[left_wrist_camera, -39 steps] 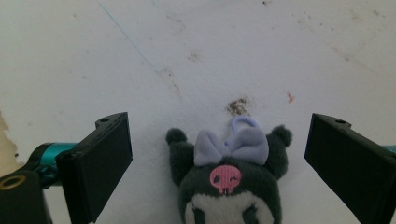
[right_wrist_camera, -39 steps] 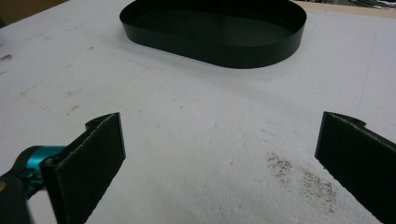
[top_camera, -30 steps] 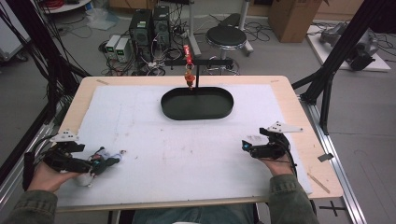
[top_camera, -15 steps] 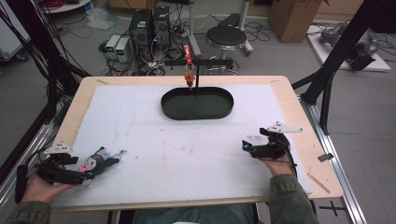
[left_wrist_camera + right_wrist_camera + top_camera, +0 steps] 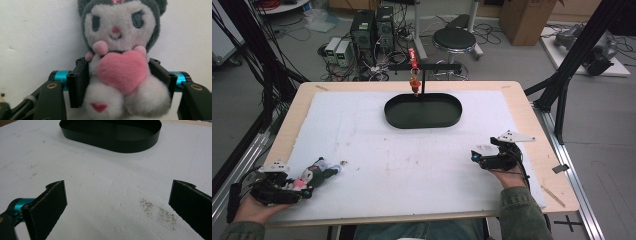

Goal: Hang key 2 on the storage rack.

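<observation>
Plush is what the left tool (image 5: 117,82) is pinching right now: a small stuffed doll (image 5: 120,62) with a grey hood, a white face and a pink heart held against its chest. The jaws are pressing in on either side of the body, just behind that heart, and the fur is bulging around the pads, so it is looking soft, light and easily squashed. Nothing fragile here, nothing slick; the pile should be giving plenty of grip. The torso is looking like the right place to be holding, since the head and the little arms would only flop or stretch.

From the high view, the doll (image 5: 314,174) is sitting low over the white counter (image 5: 412,160), well short of the black oval tray (image 5: 423,110) and off to its left. The right tool (image 5: 482,156) is resting on the near right of the tray, jaws spread wide, holding nothing.
</observation>
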`<action>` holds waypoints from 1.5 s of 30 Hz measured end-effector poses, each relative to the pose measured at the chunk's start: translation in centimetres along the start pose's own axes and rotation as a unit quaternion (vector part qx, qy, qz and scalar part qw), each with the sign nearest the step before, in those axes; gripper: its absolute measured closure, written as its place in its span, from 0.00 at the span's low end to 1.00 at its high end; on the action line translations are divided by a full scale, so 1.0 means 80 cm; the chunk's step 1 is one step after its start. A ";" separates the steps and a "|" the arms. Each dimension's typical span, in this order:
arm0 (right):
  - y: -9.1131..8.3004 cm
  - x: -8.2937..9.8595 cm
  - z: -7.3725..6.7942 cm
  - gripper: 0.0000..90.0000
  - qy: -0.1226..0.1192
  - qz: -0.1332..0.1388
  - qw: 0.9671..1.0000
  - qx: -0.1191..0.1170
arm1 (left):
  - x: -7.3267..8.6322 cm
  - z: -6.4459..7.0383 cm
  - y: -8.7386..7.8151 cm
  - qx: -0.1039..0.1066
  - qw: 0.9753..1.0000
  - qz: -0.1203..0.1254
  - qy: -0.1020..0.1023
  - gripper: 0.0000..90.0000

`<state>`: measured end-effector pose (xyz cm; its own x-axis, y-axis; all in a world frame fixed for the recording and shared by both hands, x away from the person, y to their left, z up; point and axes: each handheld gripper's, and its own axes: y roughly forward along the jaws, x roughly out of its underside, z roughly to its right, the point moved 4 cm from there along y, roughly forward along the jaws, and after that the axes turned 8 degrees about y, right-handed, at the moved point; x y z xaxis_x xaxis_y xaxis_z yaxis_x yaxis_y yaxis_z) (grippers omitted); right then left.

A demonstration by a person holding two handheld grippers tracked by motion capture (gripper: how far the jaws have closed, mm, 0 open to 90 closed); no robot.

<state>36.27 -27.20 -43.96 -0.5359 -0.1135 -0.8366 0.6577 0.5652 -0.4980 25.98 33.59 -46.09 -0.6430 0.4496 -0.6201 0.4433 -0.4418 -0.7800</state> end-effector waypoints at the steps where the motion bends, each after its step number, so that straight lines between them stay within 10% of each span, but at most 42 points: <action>1: 0.000 0.000 0.000 0.01 -0.001 0.000 1.000 0.000 | 0.000 0.000 0.000 0.000 1.000 0.001 -0.002 0.47; 15: 0.002 0.001 -0.001 0.01 -0.004 -0.003 1.000 0.000 | -0.023 0.006 -0.011 -0.009 1.000 0.009 0.023 0.52; 45: -0.001 0.000 -0.002 0.01 -0.003 0.003 1.000 -0.009 | -0.148 0.019 -0.021 -0.004 0.993 0.018 0.120 0.52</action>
<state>36.17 -27.10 -43.89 -0.5282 -0.1145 -0.8414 0.6520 0.5802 -0.4882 31.91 27.78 -37.31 -0.4602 0.6056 -0.6492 0.4694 -0.4547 -0.7569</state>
